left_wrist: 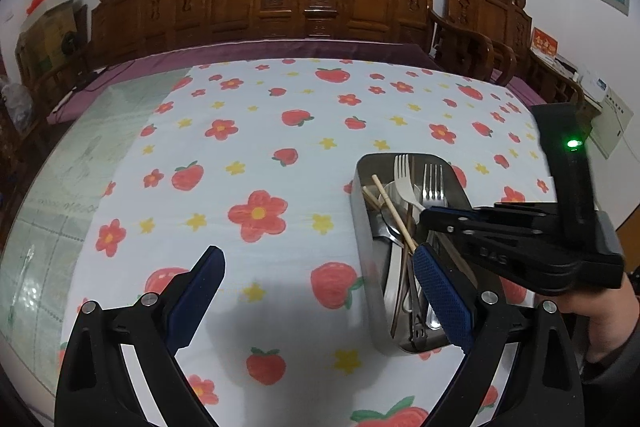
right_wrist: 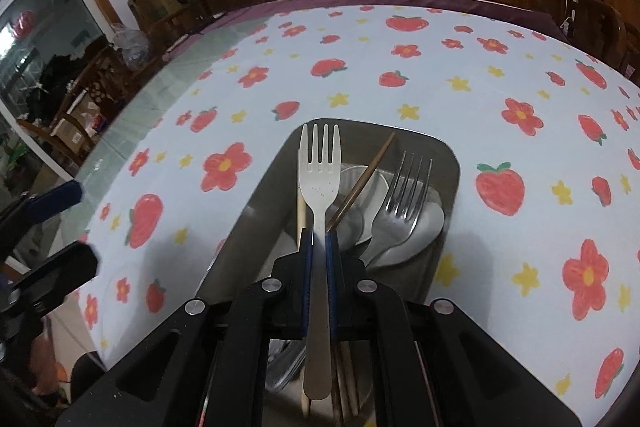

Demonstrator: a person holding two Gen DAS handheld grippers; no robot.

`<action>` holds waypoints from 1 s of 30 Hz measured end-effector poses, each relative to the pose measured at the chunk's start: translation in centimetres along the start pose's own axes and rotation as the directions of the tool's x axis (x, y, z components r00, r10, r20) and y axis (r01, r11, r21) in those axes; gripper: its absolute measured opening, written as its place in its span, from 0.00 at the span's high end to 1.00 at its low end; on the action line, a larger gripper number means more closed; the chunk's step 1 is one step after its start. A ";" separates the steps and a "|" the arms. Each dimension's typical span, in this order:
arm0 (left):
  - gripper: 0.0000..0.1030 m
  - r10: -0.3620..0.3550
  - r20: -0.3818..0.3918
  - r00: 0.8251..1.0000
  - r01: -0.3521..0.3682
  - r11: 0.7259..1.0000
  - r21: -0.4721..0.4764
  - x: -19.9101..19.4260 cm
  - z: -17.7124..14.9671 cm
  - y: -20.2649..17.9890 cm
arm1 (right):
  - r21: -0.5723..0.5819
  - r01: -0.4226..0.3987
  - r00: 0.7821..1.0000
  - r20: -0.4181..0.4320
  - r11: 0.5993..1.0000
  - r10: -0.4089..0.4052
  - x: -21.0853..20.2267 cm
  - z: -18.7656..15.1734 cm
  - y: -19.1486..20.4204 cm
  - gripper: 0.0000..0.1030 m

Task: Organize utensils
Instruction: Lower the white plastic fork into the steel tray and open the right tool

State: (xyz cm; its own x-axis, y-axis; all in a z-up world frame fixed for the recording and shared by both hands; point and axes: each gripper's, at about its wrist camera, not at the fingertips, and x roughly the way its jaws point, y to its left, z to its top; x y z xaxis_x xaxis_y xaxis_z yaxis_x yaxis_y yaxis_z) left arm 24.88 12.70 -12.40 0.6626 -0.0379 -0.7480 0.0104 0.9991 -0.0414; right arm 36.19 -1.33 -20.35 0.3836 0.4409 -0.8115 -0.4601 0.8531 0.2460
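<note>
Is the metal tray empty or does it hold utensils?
Holds utensils: metal tray contains a steel fork, chopsticks and spoons.

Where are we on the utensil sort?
Done: several pieces already lie in the metal tray: metal fork, chopsticks, spoons. In hand: right claw shut on the white fork, over the tray. Left claw open, empty. Left: setting that fork down.
</note>
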 end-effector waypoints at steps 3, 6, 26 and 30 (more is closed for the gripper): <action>0.11 0.001 -0.001 1.000 -0.001 1.000 -0.005 0.0 0.0 0.3 | 0.002 0.027 1.000 -0.015 1.000 -0.027 0.9 0.2 0.0 0.92; 0.11 0.003 -0.001 1.000 -0.003 1.000 -0.007 0.0 0.0 0.4 | 0.008 0.033 0.999 -0.026 0.999 -0.033 1.4 0.2 -0.1 0.92; 0.11 0.008 0.000 1.000 -0.008 1.000 -0.006 -0.1 -0.2 -0.9 | -0.055 0.013 0.998 0.059 0.998 -0.010 -2.9 -1.7 0.2 0.70; 0.11 0.019 0.008 1.000 -0.019 1.000 -0.001 -0.6 -0.2 -1.8 | -0.061 0.039 0.993 0.113 0.997 -0.032 -5.8 -2.8 -0.5 0.66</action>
State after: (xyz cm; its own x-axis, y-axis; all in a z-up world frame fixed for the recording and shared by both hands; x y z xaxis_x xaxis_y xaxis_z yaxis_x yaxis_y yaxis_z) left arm 24.28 10.95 -12.00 0.6685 -0.0192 -0.7435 -0.0025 0.9996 -0.0280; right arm 31.92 -5.08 -17.29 0.4856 0.4422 -0.7541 -0.4926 0.8511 0.1819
